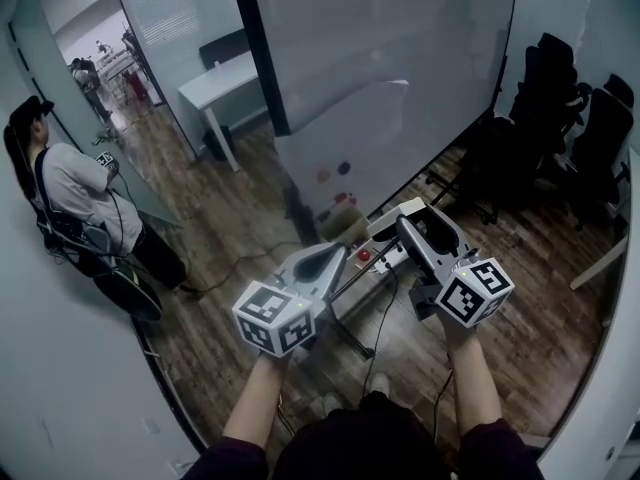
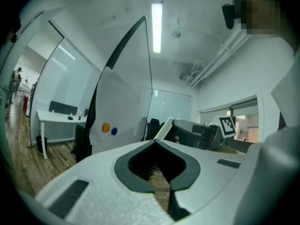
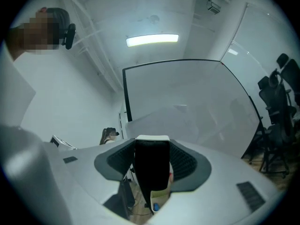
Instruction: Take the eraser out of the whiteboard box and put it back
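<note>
The eraser (image 3: 152,170), a rectangular block with a matte black face and a thin white top edge, stands upright between the fingers (image 3: 186,162) of the right gripper (image 3: 152,143). Their dark, ribbed pads are clamped against its two sides. Just below it in the right gripper view is a pale, open-topped box (image 3: 161,195) with something small and blue inside.

The left gripper (image 2: 154,142) is to the left of the right one, and its smooth grey shell narrows to fingers (image 2: 133,165) that are closed tip to tip with nothing between them.

Beyond both grippers leans a smooth white whiteboard (image 1: 345,143) that carries round magnets (image 2: 106,127). The floor (image 1: 230,218) is brown wooden planks. Black office chairs (image 1: 560,118) are bunched at the far right, and a person (image 1: 75,193) in a grey top stands at the far left.
</note>
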Available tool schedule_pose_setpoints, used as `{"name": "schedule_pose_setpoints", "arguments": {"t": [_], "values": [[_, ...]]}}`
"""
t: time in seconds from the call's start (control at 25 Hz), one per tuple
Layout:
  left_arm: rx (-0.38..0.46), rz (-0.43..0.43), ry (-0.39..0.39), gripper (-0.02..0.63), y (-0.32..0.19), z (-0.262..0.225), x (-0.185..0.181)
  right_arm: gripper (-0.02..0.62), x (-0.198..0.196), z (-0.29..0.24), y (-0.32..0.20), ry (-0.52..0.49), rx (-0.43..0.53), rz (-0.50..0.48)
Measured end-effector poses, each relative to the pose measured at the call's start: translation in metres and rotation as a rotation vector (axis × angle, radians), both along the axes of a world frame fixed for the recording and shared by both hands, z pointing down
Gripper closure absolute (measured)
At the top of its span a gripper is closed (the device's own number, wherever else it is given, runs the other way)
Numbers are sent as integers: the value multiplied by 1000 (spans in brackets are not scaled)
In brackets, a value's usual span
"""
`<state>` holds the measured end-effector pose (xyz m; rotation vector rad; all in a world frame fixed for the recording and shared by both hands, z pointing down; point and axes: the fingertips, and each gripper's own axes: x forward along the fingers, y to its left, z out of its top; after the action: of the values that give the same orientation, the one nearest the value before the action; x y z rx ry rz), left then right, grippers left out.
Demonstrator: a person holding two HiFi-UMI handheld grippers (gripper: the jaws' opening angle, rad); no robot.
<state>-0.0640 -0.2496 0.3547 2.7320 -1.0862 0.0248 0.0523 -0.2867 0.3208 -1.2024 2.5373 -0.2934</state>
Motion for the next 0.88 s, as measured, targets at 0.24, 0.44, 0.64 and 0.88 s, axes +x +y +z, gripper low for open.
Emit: {"name": "schedule_pose_setpoints", "arguments": {"t": [0.24,0.44,0.64,0.88], "values": [[20,17,-2,601,5,-10,-5,373,0,-9,9,-10,20,17],[11,18,16,601,6,-9,-7,373,1,-8,11,-14,18,23],[2,12,17,601,5,-7,-10,373,-2,-8,10,-11,18,23],[-4,9,15,601,-1,-1,-12,373,-2,-4,4,-12,17,20]]}}
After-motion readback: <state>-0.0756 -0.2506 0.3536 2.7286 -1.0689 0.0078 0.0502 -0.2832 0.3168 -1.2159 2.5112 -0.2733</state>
